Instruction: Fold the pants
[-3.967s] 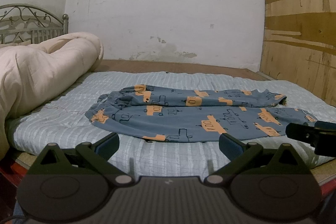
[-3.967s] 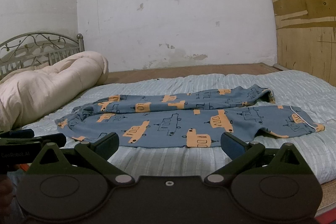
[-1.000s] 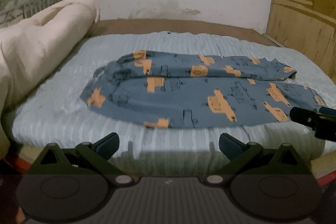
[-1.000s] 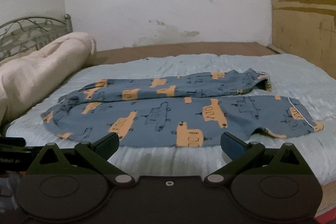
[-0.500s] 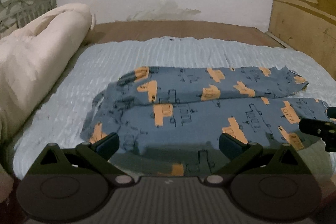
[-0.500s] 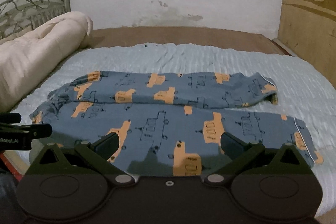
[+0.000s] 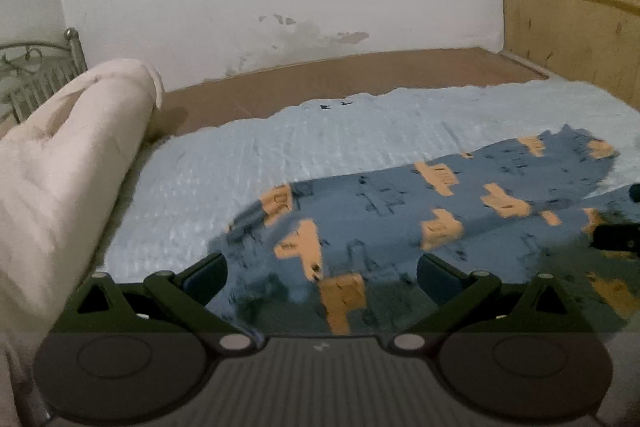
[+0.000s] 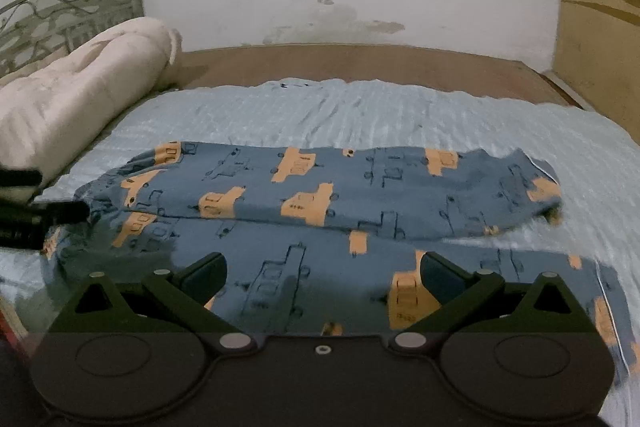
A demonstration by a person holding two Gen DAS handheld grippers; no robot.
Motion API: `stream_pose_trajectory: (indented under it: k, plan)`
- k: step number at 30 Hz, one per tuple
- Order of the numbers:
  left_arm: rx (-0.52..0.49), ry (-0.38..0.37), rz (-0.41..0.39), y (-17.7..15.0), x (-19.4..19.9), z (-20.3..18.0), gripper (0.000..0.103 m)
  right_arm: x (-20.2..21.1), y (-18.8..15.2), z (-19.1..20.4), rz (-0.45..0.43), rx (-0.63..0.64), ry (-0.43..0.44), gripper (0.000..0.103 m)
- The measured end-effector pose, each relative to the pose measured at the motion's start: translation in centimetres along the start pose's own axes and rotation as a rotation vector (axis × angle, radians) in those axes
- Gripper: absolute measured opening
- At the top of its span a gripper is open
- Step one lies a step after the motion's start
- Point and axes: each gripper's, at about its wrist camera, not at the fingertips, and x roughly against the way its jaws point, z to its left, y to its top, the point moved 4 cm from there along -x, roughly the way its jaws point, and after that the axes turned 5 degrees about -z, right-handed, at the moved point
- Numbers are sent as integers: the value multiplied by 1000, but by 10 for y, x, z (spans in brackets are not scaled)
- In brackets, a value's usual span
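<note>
While both grippers, left gripper (image 7: 322,271) and right gripper (image 8: 322,271), stay spread, they seemingly moved nearer the pants (image 8: 320,187).

One pair of blue pants (image 8: 320,187) with orange trucks, two legs side by side. One pale blue bedspread (image 8: 360,107). One rolled cream comforter (image 8: 80,99). One metal headboard (image 8: 60,15). Two grippers: left gripper (image 7: 320,271), right gripper (image 8: 322,273).

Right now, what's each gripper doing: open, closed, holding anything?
Left gripper: open, holding nothing, over the pants.
Right gripper: open, holding nothing, over the pants.
</note>
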Motion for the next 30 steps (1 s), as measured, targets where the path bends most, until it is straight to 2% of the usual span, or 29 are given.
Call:
stream_pose_trajectory:
  k: [4, 8, 10, 13, 17, 20, 25, 28, 30]
  plan:
    - [-42, 23, 16, 13, -32, 8, 102, -28, 12, -10, 20, 26, 153, 102]
    - [-60, 49, 31, 22, -65, 17, 102, -63, 25, -19, 98, 9, 346, 102]
    - [-72, 68, 61, 24, -84, 20, 102, -77, 32, -22, 104, 7, 397, 102]
    - [-76, 64, 104, 24, -110, 26, 102, -100, 41, -27, 125, 33, 390, 102]
    - [-97, 58, 121, 26, -135, 34, 102, -130, 49, -28, 125, 210, 336, 102]
    - [-114, 52, 115, 29, -149, 42, 102, -154, 54, -31, 132, 303, 329, 102]
    - [-133, 37, 118, 32, -170, 53, 102, -189, 67, -41, 133, 306, 359, 102]
    - [-129, 0, 138, 35, -183, 60, 102, -203, 79, -44, 48, 298, 373, 101]
    - [-109, -45, 122, 39, -190, 69, 102, -212, 83, -47, 16, 296, 379, 100]
